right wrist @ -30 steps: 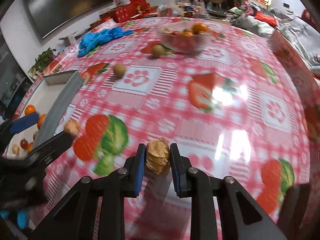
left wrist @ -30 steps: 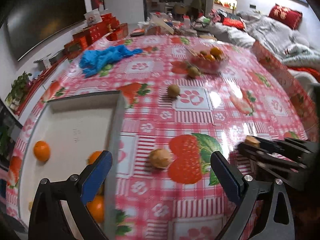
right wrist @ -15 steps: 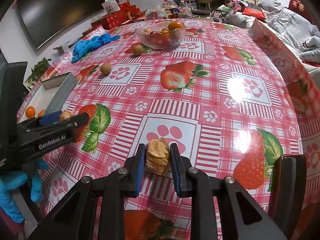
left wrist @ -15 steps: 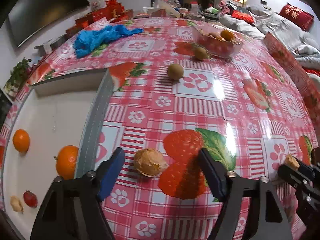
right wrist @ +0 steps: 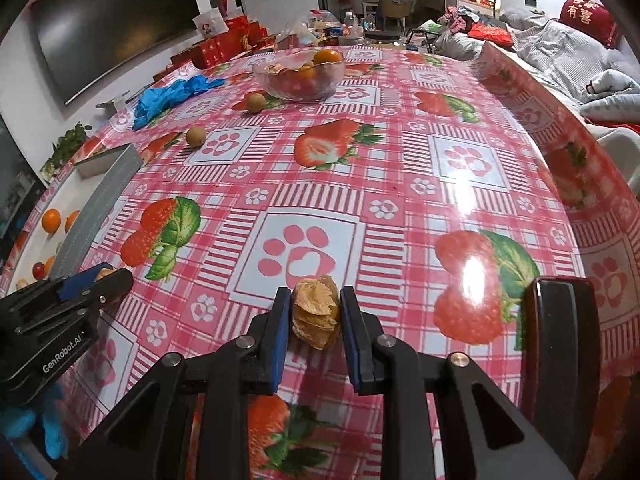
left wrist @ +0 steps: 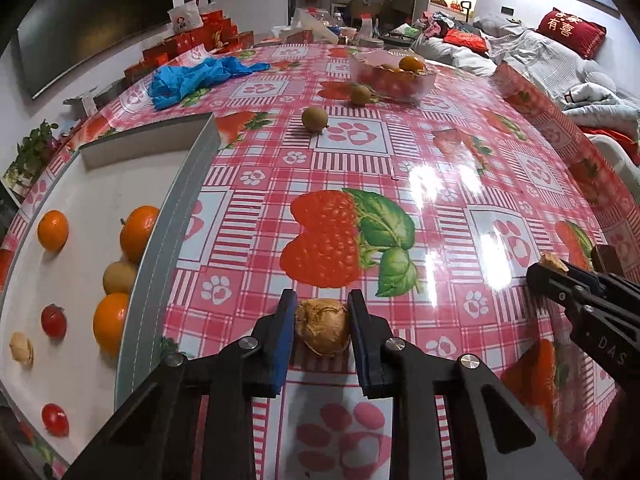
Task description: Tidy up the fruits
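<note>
down at the near edge of the strawberry-print tablecloth (left wrist: 400,168), the left gripper (left wrist: 322,330) is closing its jaws around a husked physalis (left wrist: 322,326), blue pads right against its flanks and the fruit apparently on the cloth. over on the other side, the right gripper (right wrist: 314,320) is clamped tight on a second physalis (right wrist: 316,312), its papery husk crinkled between the pads. these look feather-light and fragile; my read is the dry husk will crush and slip before the berry inside gives any resistance, so a soft pinch across the widest part of the lantern seems best, never at the pointed tip. just to the left sits the white sorting tray (left wrist: 168,216), already carrying oranges (left wrist: 138,232), cherry tomatoes (left wrist: 54,320) and one pale physalis (left wrist: 20,348) near its lower corner, which looks like the likely spot for these two. farther up the table, two brown longans (left wrist: 315,119) lie loose beside the glass fruit bowl (left wrist: 392,76), with blue gloves (left wrist: 188,78) heaped off to the left.
</note>
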`<state>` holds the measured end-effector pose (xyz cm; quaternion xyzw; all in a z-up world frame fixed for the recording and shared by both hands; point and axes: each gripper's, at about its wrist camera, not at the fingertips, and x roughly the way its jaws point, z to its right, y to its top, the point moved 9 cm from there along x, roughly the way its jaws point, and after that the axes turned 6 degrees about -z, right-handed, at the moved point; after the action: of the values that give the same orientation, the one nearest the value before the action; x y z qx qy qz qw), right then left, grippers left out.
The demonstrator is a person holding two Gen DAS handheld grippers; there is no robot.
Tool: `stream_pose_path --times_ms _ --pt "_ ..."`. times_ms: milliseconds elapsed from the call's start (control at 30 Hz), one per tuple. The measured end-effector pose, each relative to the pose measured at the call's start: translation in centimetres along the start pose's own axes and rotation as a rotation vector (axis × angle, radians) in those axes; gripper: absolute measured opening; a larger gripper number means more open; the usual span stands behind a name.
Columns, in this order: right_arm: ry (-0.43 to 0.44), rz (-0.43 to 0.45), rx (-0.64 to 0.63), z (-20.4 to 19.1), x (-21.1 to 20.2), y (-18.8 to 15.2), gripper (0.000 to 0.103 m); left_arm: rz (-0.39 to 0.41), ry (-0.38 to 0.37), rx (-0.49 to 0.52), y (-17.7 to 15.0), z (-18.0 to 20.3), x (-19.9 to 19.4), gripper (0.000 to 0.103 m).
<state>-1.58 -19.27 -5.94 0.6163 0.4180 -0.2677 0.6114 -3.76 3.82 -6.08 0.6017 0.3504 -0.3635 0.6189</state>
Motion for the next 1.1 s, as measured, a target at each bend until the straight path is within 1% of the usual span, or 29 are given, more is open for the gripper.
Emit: stream_pose_path --times_ms 100,133,167,200,233,267,300,333,367,467,533,667,900,967,1067,1100 --pt "-0.005 0.007 0.01 0.3 -0.2 -0.1 0.027 0.005 0.002 0.007 0.1 0.2 0.1 0.031" --pt "-0.004 0.009 0.014 0.4 -0.2 -0.2 0.029 0.002 -0.006 0.009 0.1 0.3 0.2 0.055" --pt "-0.004 0.009 0.016 0.4 -0.2 -0.2 0.03 -0.004 -0.002 0.003 0.0 0.2 0.2 0.084" --pt "-0.005 0.009 0.018 0.4 -0.3 -0.2 0.038 0.006 0.01 -0.01 0.0 -0.1 0.1 0.09" --pt "-0.008 0.01 0.018 0.5 -0.3 -0.2 0.05 0.031 0.012 -0.024 0.1 -0.3 -0.1 0.091" --pt "-0.016 0.012 0.018 0.5 -0.3 -0.2 0.056 0.028 0.0 -0.023 0.0 -0.2 0.0 0.091" --pt "-0.027 0.017 0.018 0.6 -0.4 -0.3 0.065 0.013 -0.008 -0.019 -0.1 -0.1 0.3 0.091" --pt "-0.032 0.019 0.018 0.6 -0.4 -0.3 0.066 -0.007 -0.005 -0.013 -0.3 0.0 0.7 0.091" --pt "-0.034 0.017 0.018 0.6 -0.4 -0.3 0.066 0.004 0.012 -0.001 -0.3 0.0 0.7 0.093" --pt "-0.051 0.003 0.011 0.5 0.1 -0.2 0.069 0.002 0.007 0.008 -0.3 0.3 0.8 0.095" --pt "-0.063 0.0 0.0 0.3 0.3 -0.1 0.075 -0.013 0.003 0.013 -0.4 0.5 1.1 0.103" --pt "-0.105 -0.006 -0.035 -0.3 0.7 -0.1 0.081 -0.005 0.004 0.012 -0.4 0.6 1.2 0.103" --pt "-0.117 -0.007 -0.021 0.0 1.0 -0.1 0.089 -0.005 0.005 0.013 -0.4 0.5 1.1 0.103" --pt "-0.12 -0.008 -0.024 -0.1 1.2 -0.1 0.092 -0.005 0.004 0.013 -0.4 0.5 1.1 0.103" --pt "-0.131 -0.011 0.005 0.5 1.4 -0.1 0.1 -0.005 0.0 0.01 -0.5 0.6 1.2 0.103" --pt "-0.132 -0.012 0.01 0.6 1.4 0.0 0.101 -0.005 0.0 0.01 -0.5 0.6 1.2 0.103"
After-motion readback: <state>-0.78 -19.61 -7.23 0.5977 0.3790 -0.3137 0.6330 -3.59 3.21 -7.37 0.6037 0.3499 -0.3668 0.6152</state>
